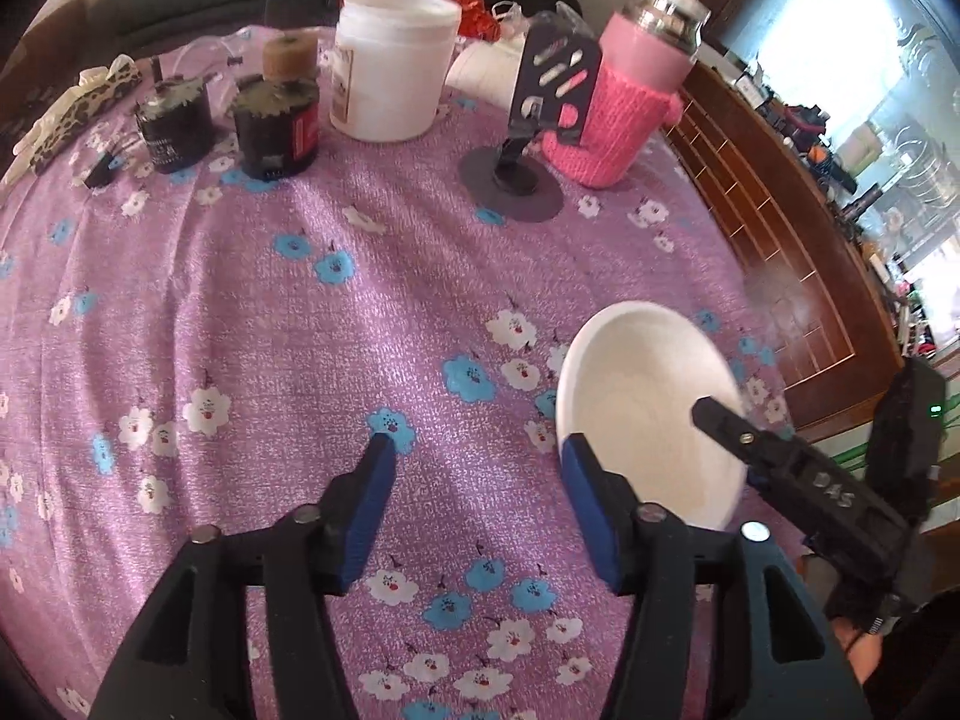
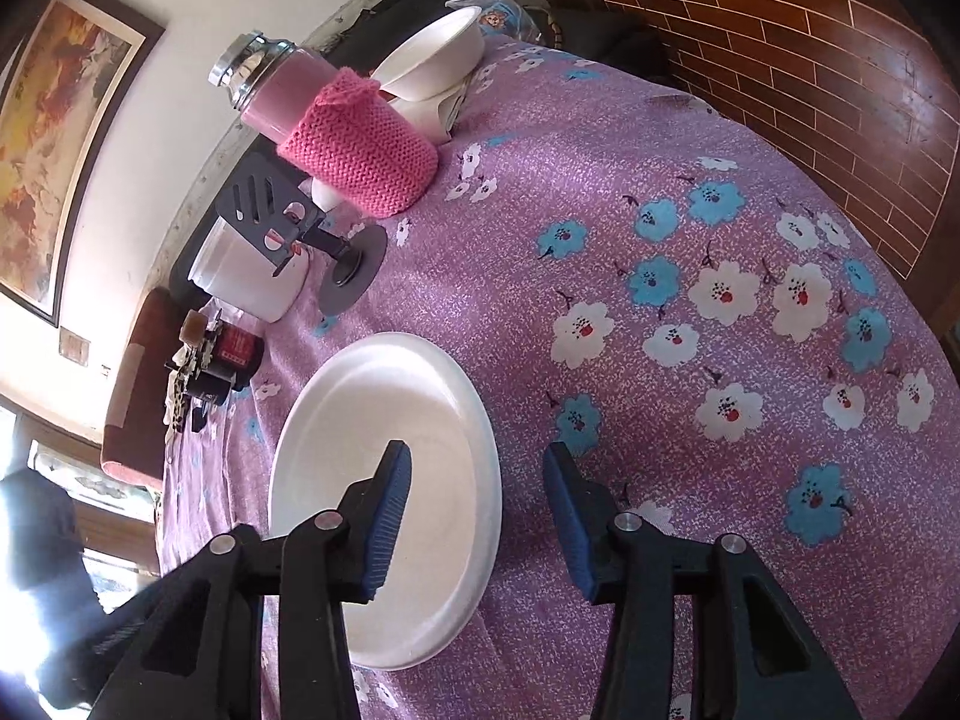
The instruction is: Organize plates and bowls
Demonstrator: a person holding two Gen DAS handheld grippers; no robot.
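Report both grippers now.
Left gripper: open, holding nothing.
Right gripper: open, straddling the white plate's rim, not gripping.

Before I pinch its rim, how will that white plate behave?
The white plate looks like thin foam, so probably very light and easily dented. It lies flat on the flowered cloth, so it may slide rather than tip. The right gripper straddles its edge, not yet gripping.

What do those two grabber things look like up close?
Both look alike. The left gripper and the right gripper have black plastic arms with triangular cut-outs, joined by shiny silver round screws. The jaws are lined with dark blue ribbed pads. In the left wrist view, the right gripper's side shows raised letters reading something like "D45", and a tiny green light glows behind it.
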